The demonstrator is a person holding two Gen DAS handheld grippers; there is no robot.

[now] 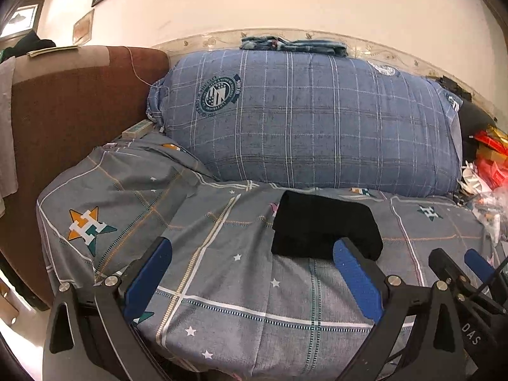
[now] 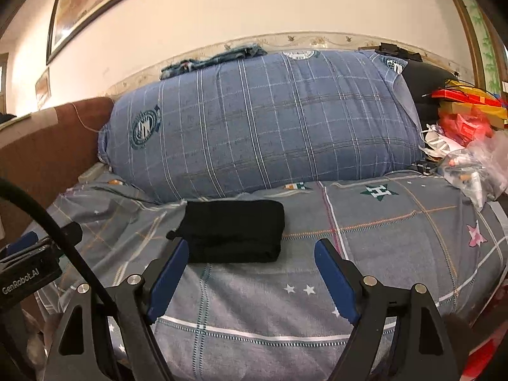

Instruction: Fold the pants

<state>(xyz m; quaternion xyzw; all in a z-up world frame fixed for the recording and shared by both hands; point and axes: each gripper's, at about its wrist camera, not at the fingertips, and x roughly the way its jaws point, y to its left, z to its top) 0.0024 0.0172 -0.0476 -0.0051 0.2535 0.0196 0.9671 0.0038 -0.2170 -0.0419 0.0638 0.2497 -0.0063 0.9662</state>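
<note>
The black pants (image 1: 325, 227) lie folded into a small rectangle on the grey patterned bedsheet (image 1: 222, 270), just in front of the big blue plaid bundle (image 1: 311, 117). My left gripper (image 1: 254, 247) is open and empty, held back from the pants, its right finger near their front edge. The right gripper (image 1: 457, 260) shows at the right edge of the left wrist view. In the right wrist view the pants (image 2: 235, 230) lie ahead, slightly left. My right gripper (image 2: 250, 250) is open and empty, just short of them. The left gripper (image 2: 28, 254) shows at the left edge.
A brown sofa arm (image 1: 63, 120) stands at the left. A pile of red and yellow packets and plastic bags (image 2: 470, 133) lies at the right end of the bed. Folded plaid cloth (image 1: 292, 44) sits on top of the blue bundle against the wall.
</note>
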